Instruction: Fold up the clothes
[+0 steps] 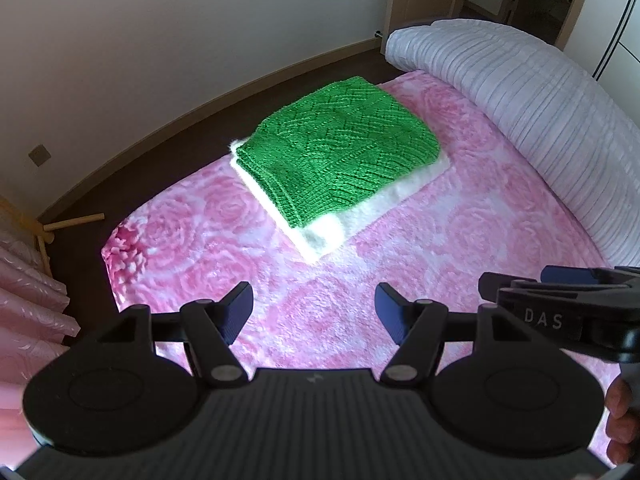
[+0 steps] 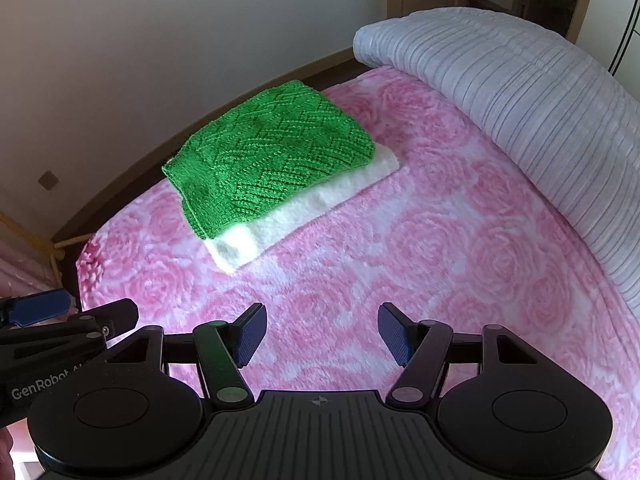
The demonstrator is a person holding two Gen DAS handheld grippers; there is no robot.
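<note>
A folded green knitted garment (image 1: 340, 152) lies on top of a folded white fluffy garment (image 1: 320, 236) at the far left part of the pink rose-patterned bed cover (image 1: 460, 240). The stack also shows in the right wrist view, green (image 2: 272, 152) over white (image 2: 236, 248). My left gripper (image 1: 314, 316) is open and empty, held above the cover, well short of the stack. My right gripper (image 2: 322, 334) is open and empty, beside the left one; its body shows in the left wrist view (image 1: 552, 312).
A rolled pale grey ribbed duvet (image 1: 520, 92) lies along the right side of the bed. The bed's left edge drops to a dark floor (image 1: 160, 132) by a white wall. Pink curtains and a wooden stand (image 1: 60, 228) are at the left.
</note>
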